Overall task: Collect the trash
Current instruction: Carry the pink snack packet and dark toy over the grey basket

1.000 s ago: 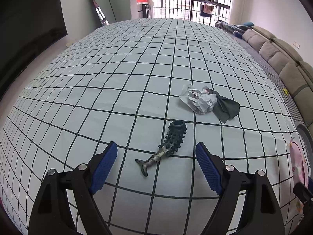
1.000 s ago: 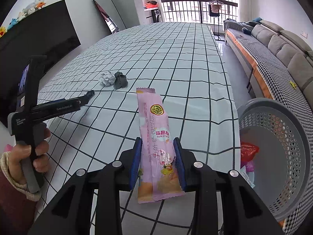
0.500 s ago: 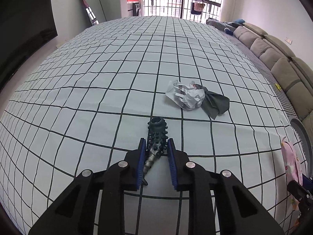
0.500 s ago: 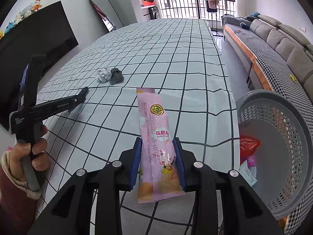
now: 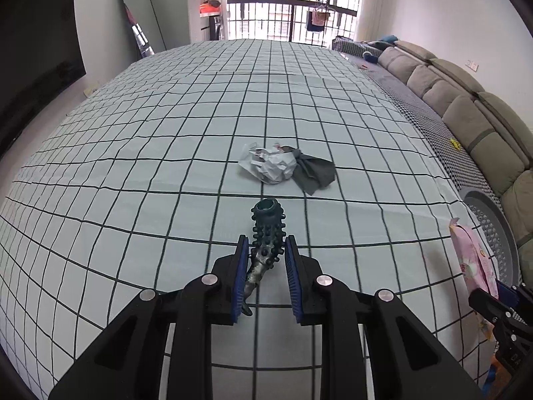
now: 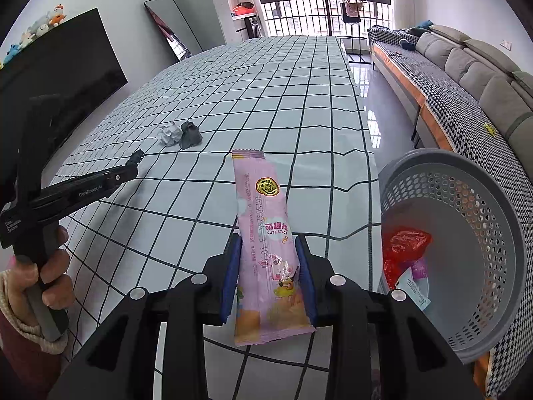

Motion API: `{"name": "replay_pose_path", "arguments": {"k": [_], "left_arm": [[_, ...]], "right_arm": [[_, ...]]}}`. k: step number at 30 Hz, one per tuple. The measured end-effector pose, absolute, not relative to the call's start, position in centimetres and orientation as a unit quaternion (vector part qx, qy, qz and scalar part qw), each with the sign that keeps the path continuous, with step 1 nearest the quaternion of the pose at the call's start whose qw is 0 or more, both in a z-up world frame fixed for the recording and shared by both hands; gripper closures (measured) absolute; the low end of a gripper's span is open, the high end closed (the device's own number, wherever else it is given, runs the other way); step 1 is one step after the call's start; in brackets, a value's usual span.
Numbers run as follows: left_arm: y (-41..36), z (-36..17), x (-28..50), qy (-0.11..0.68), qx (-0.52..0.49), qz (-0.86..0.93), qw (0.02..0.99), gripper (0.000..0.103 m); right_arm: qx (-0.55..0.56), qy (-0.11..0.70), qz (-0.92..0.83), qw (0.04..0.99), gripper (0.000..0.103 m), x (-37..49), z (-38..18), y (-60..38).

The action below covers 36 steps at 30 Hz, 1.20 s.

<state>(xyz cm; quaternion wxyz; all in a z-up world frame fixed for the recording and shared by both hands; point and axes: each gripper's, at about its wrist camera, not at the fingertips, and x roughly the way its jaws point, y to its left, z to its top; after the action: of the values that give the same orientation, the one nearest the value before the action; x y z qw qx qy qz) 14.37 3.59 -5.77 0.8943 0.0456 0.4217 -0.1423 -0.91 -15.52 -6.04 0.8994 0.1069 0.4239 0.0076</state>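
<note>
Since a second ago our left hand-held gripper (image 5: pixel 266 260) has closed its wide-open jaws around the dark knobbly tube (image 5: pixel 266 233) and lifted it just off the checked surface (image 5: pixel 133 166). Our right hand-held gripper (image 6: pixel 268 263) stays clamped on the pink snack wrapper (image 6: pixel 263 220), beside the grey basket (image 6: pixel 493 200). A crumpled paper ball (image 5: pixel 271 165) and dark cloth (image 5: pixel 314 173) lie touching, farther along the surface.
</note>
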Motion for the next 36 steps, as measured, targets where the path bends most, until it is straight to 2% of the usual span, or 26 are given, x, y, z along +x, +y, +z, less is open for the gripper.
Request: {"name": "replay_pose_path", "arguments": {"k": [21,36], "left_arm": [[-7.9,-3.2,5.0,0.395,0.058,-0.253,0.881,0.081],[-16.3,-2.7,1.6,0.390,0.081,-0.312,0.862,0.081]], "right_arm": [[0.142,0.396,-0.070,0.904,0.071,-10.3,-5.2,-23.8],[0.168,0.384,-0.116,0.900,0.071,-14.5,-5.6,-30.1]]}}
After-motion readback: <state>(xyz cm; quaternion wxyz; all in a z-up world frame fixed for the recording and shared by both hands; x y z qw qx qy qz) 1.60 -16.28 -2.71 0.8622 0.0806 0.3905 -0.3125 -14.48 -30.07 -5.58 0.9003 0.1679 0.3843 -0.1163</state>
